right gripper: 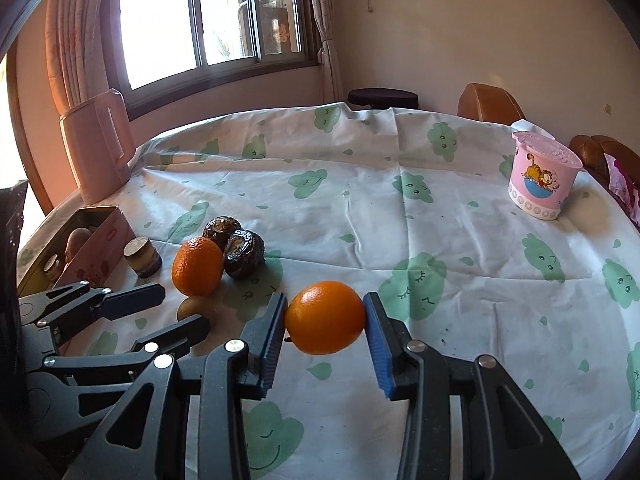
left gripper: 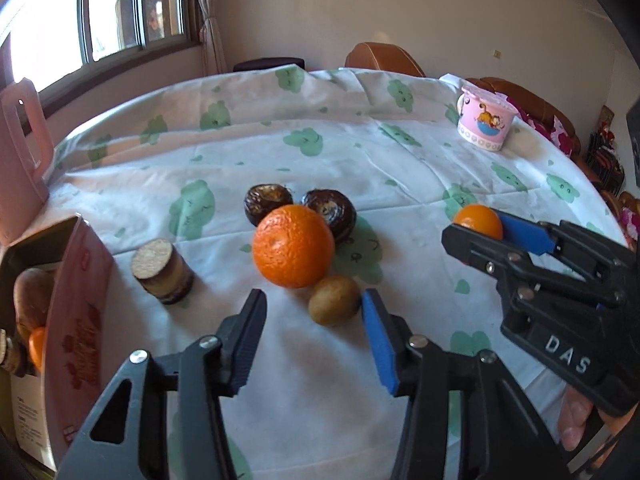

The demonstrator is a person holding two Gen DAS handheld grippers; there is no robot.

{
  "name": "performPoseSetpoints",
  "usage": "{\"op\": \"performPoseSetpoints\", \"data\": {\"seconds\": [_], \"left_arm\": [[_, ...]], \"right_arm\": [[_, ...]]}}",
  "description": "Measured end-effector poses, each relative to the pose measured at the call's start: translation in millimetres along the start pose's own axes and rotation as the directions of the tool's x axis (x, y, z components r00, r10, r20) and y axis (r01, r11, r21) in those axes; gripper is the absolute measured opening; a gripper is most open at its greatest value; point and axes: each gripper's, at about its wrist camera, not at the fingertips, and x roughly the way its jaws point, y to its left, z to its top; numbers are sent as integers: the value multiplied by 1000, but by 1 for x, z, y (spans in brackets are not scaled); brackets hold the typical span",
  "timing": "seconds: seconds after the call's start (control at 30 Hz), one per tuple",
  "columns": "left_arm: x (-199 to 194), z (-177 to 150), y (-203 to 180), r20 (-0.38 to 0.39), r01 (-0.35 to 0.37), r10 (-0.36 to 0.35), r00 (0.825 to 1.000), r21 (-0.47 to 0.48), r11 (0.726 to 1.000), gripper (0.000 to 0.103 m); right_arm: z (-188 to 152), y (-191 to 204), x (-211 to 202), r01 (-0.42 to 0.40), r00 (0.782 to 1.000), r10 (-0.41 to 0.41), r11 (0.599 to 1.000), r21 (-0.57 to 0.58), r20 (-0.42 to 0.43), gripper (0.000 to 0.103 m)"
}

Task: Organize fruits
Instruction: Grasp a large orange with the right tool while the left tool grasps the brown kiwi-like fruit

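Note:
My right gripper [right gripper: 325, 302] is shut on a small orange [right gripper: 325, 322], both blue pads pressing its sides just over the tablecloth; the left wrist view shows the same small orange [left gripper: 478, 220] in the right gripper [left gripper: 474, 226]. My left gripper [left gripper: 313, 297] is open, low over the cloth. A brown kiwi [left gripper: 334, 300] lies against its right pad, with a wide gap to the left one. Just beyond sit a large orange [left gripper: 294, 246], two dark wrinkled fruits [left gripper: 268, 200] [left gripper: 330, 210] and a short cut cylinder [left gripper: 164, 276]. In the right wrist view the left gripper [right gripper: 184, 307] flanks the kiwi [right gripper: 192, 308].
An open pink tin box [left gripper: 76, 312] at the left edge holds a brown fruit and an orange. A pink jug [right gripper: 98, 148] stands behind it. A pink cartoon cup [right gripper: 542, 176] stands far right. Chairs ring the round table's far edge [right gripper: 360, 110].

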Motion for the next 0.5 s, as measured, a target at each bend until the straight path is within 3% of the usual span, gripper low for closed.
{"op": "performPoseSetpoints", "data": {"seconds": [0.07,0.13,0.5], "left_arm": [[5,0,0,-21,11,-11,1000,-8,1000,43],[7,0,1,-28,26,-26,999,-15,1000,28],[-10,-2,15,48,72,-68,996,-72,995,28]], "right_arm": [[0,0,1,0,1000,0,1000,-2,-6,41],[0,0,1,-2,1000,2,1000,-4,-4,41],[-2,1,-6,-36,999,36,999,-10,31,41]]}}
